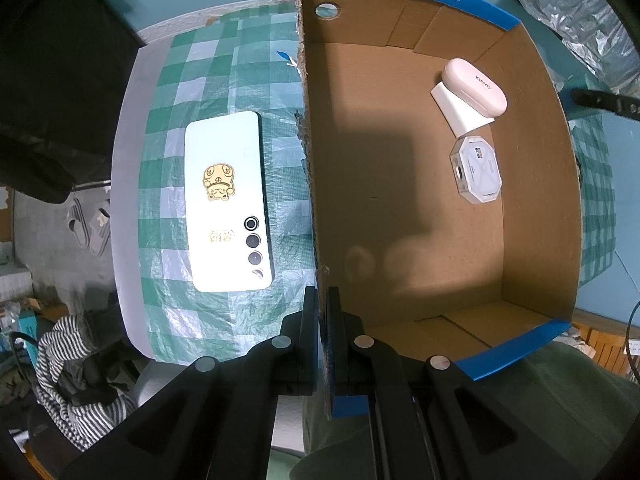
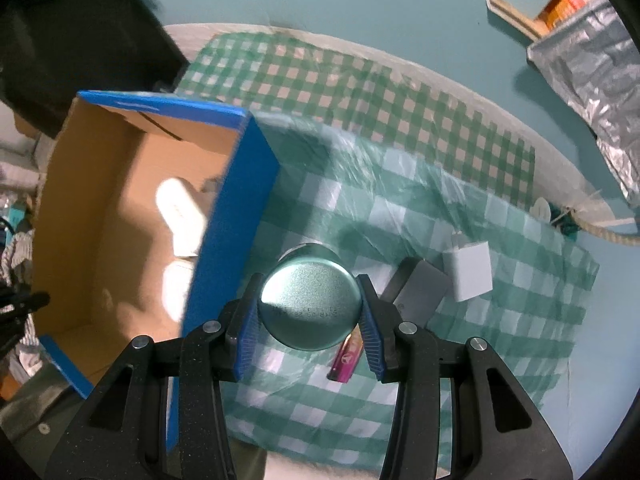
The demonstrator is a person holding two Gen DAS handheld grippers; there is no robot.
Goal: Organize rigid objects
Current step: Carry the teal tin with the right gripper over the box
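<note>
Sorting is partly done, with an earbud case (image 1: 476,87) and two small white items sitting in the box (image 1: 532,184), while right tongs (image 2: 310,312) are gripping a can (image 2: 310,306) beside it, left tongs (image 1: 323,304) are clamping its wall, and a phone (image 1: 230,200), charger (image 2: 468,270) and other pieces are waiting on the worktop (image 2: 460,340).

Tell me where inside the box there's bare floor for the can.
Most of the cardboard box floor is bare: the whole stretch from the wall the left gripper pinches across to the middle. Only the far corner is crowded, with the earbud case, white block and octagonal case.
</note>
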